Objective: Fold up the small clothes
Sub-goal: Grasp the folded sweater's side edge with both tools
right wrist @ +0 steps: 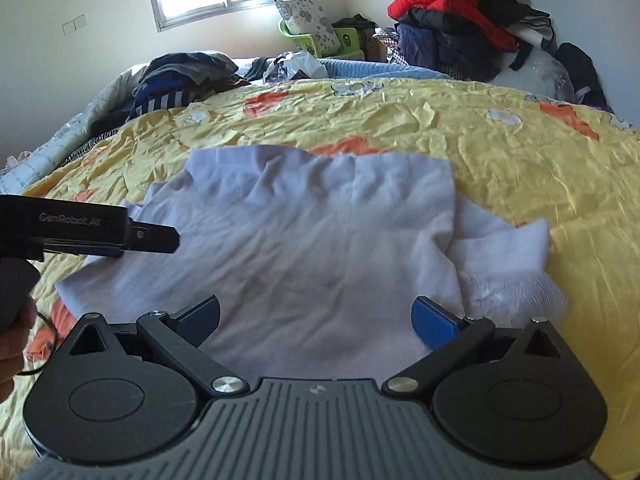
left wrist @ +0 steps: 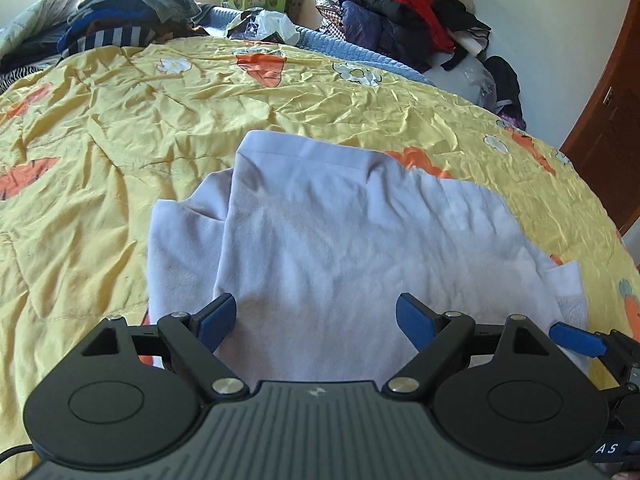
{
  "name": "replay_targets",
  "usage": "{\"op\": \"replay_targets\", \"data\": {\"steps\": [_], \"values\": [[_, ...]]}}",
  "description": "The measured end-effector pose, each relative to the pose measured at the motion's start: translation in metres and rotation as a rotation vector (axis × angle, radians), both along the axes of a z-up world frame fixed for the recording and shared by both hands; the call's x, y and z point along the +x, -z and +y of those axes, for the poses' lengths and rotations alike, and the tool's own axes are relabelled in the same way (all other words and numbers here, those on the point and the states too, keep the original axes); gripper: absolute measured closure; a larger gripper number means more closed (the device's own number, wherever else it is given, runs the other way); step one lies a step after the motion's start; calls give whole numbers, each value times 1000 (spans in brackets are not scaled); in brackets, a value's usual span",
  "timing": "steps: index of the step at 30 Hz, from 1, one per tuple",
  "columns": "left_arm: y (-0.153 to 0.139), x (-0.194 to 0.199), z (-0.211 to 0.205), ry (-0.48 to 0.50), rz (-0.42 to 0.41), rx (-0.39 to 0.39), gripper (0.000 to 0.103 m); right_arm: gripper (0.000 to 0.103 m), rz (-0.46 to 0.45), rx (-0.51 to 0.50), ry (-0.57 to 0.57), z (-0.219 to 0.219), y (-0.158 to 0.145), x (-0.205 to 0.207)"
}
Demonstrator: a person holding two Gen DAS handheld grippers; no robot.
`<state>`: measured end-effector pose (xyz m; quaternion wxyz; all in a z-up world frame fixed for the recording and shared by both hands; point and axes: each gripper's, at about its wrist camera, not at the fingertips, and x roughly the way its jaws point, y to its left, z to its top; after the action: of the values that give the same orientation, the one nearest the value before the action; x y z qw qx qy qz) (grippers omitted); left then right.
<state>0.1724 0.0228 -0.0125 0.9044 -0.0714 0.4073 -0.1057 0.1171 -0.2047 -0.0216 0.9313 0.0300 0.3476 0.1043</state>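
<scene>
A pale lilac garment point(left wrist: 320, 240) lies partly folded on the yellow quilt point(left wrist: 120, 128), with one layer doubled over its middle and loose flaps at both sides. My left gripper point(left wrist: 316, 320) hovers over its near edge, open, with only cloth below the blue pads. One blue finger of my right gripper point(left wrist: 576, 338) shows at the right. In the right wrist view the same garment point(right wrist: 312, 240) spreads ahead, with a crumpled flap on its right. My right gripper point(right wrist: 316, 320) is open above the near hem. The left gripper point(right wrist: 154, 238) comes in side-on from the left, over the garment's left edge.
A heap of dark and striped clothes point(right wrist: 180, 76) sits at the back left of the bed. Red and dark jackets point(right wrist: 452, 12) are piled at the back right. A green crate point(right wrist: 312, 40) with a pillow stands by the wall. A wooden door point(left wrist: 608, 120) is at the right.
</scene>
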Motion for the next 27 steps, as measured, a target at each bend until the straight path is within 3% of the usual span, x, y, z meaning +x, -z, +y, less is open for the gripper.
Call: {"op": "replay_targets", "data": {"steps": [5,12,15,19,23,27], "values": [[-10,-8,21,-7,-41,-45,15,2,-73,-80,11,16,-12,-19],[-20,28,89,-127,-39,-97,15,2,-187,-240,-183,88,-21,-47],[-17,53,109,-93,1,-104,15,2,-215,-326,-266,123,-12,-57],[-5,86,123,-18,74,-189,15,2,-236,-428,-332,158,1,-68],[10,114,127,46,142,-303,15,2,-254,-529,-307,177,11,-67],[15,133,121,120,143,-319,15,2,-294,-644,-271,191,22,-67]]}}
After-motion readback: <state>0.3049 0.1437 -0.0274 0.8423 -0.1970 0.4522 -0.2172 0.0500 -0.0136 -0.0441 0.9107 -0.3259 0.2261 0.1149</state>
